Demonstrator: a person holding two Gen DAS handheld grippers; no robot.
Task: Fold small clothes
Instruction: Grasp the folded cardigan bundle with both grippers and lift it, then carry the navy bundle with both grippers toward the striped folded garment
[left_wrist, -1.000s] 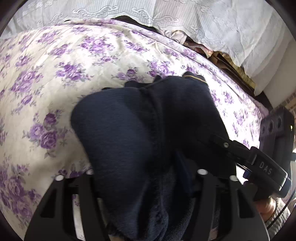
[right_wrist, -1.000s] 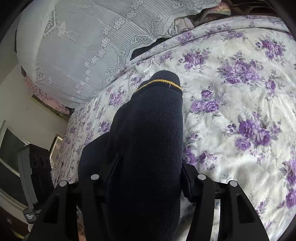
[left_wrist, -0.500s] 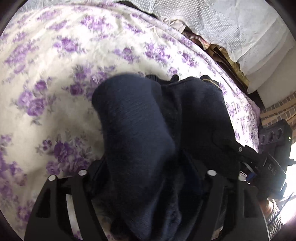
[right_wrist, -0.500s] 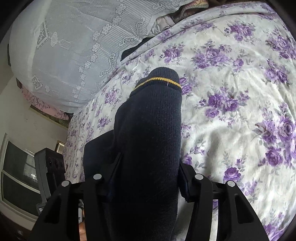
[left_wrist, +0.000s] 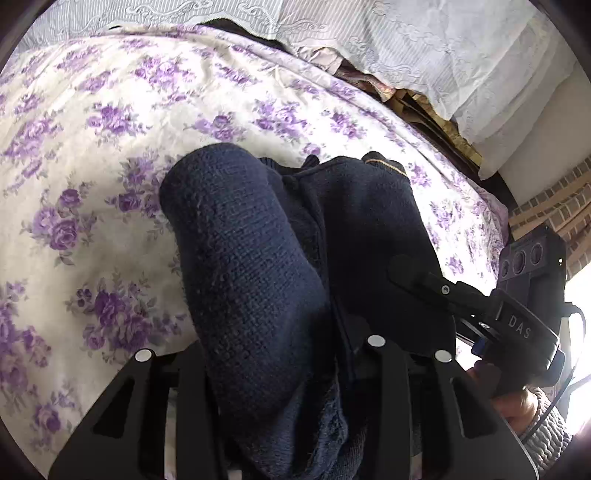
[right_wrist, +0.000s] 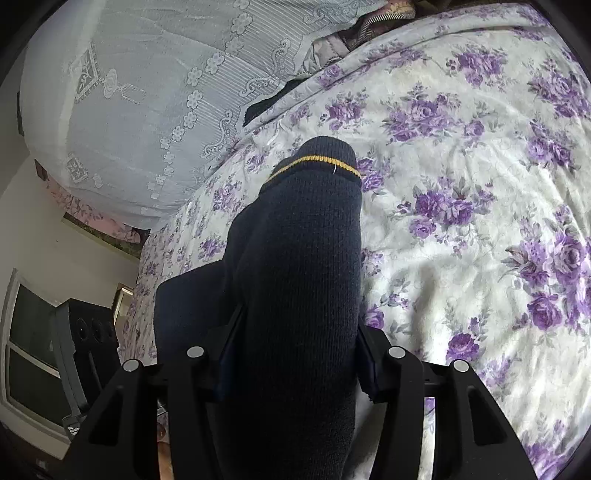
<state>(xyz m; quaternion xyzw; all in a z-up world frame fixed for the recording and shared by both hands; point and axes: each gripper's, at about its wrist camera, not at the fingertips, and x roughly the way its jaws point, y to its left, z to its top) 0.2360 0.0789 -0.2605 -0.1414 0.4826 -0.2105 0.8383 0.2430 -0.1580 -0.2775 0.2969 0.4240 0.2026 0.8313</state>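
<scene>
A small navy knitted garment (left_wrist: 258, 266) with a thin yellow stripe at its cuff (right_wrist: 314, 160) hangs between both grippers above the bed. My left gripper (left_wrist: 280, 369) is shut on one end of it; the cloth bulges forward over the fingers and hides the tips. My right gripper (right_wrist: 295, 354) is shut on the other end, with the striped sleeve draped forward over it. The right gripper also shows in the left wrist view (left_wrist: 424, 280), at the right, pressed into the cloth.
The bed has a white cover with purple flowers (left_wrist: 110, 184), (right_wrist: 480, 184). White lace bedding (right_wrist: 147, 92) is piled at its far side. A black speaker (left_wrist: 532, 258) stands past the bed edge, and a window (right_wrist: 29, 350) is at the left.
The left wrist view has swung over the bed and back; the garment now bulges higher and nearer the left camera. Both grippers have kept their hold.
</scene>
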